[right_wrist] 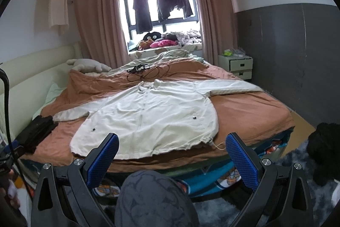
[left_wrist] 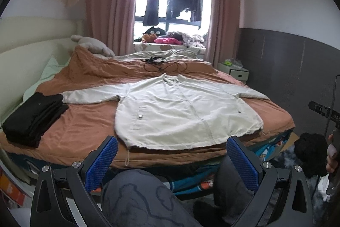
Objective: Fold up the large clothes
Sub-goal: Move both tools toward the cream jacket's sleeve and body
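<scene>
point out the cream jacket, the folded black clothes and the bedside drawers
cream jacket (left_wrist: 180, 112), left wrist view, on the front panel near the zipper
folded black clothes (left_wrist: 34, 116), left wrist view, on the top of the stack
bedside drawers (right_wrist: 239, 66), right wrist view, on the upper drawer front

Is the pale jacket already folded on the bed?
No: the jacket lies spread flat on the bed, both sleeves stretched out to the sides.

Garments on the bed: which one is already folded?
The black garment stacked at the bed's left edge; the cream jacket lies spread flat, sleeves out, and both grippers are open, holding nothing.
</scene>
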`<state>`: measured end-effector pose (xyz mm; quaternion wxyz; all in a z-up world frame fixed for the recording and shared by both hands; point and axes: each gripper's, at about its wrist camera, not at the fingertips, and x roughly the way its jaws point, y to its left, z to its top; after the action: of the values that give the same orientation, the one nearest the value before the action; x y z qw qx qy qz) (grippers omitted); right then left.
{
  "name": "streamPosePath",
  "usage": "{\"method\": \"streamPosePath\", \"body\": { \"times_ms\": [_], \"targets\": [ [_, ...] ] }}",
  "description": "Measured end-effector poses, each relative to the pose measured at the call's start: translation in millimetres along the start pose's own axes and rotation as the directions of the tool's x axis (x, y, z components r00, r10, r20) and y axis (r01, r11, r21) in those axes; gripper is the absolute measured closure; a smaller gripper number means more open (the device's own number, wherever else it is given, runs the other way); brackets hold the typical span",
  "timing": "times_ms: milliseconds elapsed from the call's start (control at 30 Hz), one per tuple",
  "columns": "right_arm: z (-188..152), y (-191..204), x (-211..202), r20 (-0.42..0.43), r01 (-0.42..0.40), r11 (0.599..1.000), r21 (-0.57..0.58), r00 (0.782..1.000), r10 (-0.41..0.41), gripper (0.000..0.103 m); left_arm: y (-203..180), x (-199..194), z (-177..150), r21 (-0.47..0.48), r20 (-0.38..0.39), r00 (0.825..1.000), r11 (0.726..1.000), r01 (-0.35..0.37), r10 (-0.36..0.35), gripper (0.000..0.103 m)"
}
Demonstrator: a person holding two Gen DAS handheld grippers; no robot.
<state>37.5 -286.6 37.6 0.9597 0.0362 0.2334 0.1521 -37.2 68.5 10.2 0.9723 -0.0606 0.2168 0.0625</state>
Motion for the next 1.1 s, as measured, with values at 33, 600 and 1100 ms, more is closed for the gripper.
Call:
{"method": "streamPosePath", "body": {
  "times_ms": [33, 600, 1100],
  "targets": [
    [1.8, 1.1, 3.8, -0.002, -0.005, 1.000, 0.004, 1.000, 0.005, 0.002, 4.8, 1.3, 1.3, -0.010, -0.002, 1.000, 1.000, -0.002, 0.002, 0.001],
    [36.6, 63.1, 141.0, -0.095, -0.109, 0.994, 0.016, 0.989, 0.110, 0.002, 88.3, 70.0, 34.4, -0.076, -0.093, 0.983, 0.983, -0.164, 0.157, 0.001],
    [64.7, 133.3, 251.5, -0.148, -0.157, 0.987, -0.033, 0.977, 0.151, 0.002, 186.8, 160.5, 55.4, -0.234, -0.176, 0.967, 0.946, -0.224, 0.185, 0.001]
  ]
}}
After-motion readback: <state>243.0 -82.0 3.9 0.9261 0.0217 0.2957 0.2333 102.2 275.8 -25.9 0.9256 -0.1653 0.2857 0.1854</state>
